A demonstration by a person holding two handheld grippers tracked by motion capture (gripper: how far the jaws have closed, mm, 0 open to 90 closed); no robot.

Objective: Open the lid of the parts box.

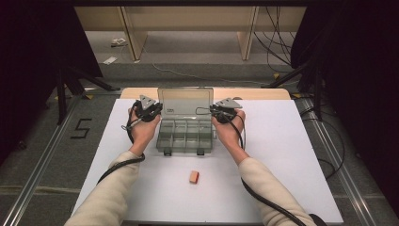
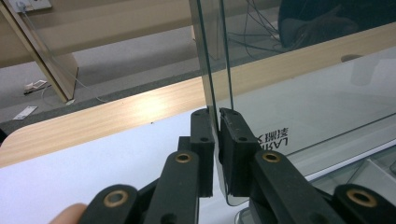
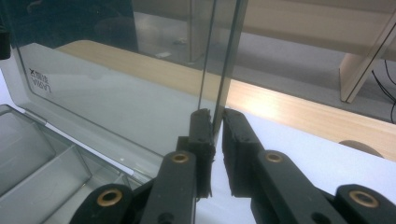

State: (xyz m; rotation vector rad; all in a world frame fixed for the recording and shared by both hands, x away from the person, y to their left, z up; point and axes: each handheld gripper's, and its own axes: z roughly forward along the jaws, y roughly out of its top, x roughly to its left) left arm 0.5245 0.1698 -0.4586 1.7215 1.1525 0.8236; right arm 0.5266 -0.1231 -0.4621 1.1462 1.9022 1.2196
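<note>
Lid (image 1: 185,100): clear smoky plastic, standing upright off the rear edge of the organiser box, hinged along the back; small printed label low on its left corner.
Organiser box (image 1: 186,134): transparent, divided into compartments, all apparently empty; set centrally toward the far half of the white table (image 1: 291,155); two dark latches on the near wall.
Left gripper (image 1: 149,108): at the lid's left side edge; in the left gripper view (image 2: 217,122), jaws narrow, pads pinching the thin lid edge between them.
Right gripper (image 1: 221,111): at the lid's right side edge; in the right gripper view (image 3: 215,122), jaws narrow, left pad against the panel, right pad just beside it with a slight gap; contact on that side not certain.
Hands: both wrapped round the gripper bodies, forearms in cream sleeves entering from the near edge.
Eraser-like block (image 1: 193,177): small, orange-pink, lying on the table near the front, well apart from the box.
Step in hand: judged as lid handling, both edges taken, lid at full upright.
Next move calls for: even motion on both sides to swing the lid about its hinge without twisting the thin panel; firm seating of the right pad first.
Risk: slip of the smooth edge from the pads; box shifting on the table.
</note>
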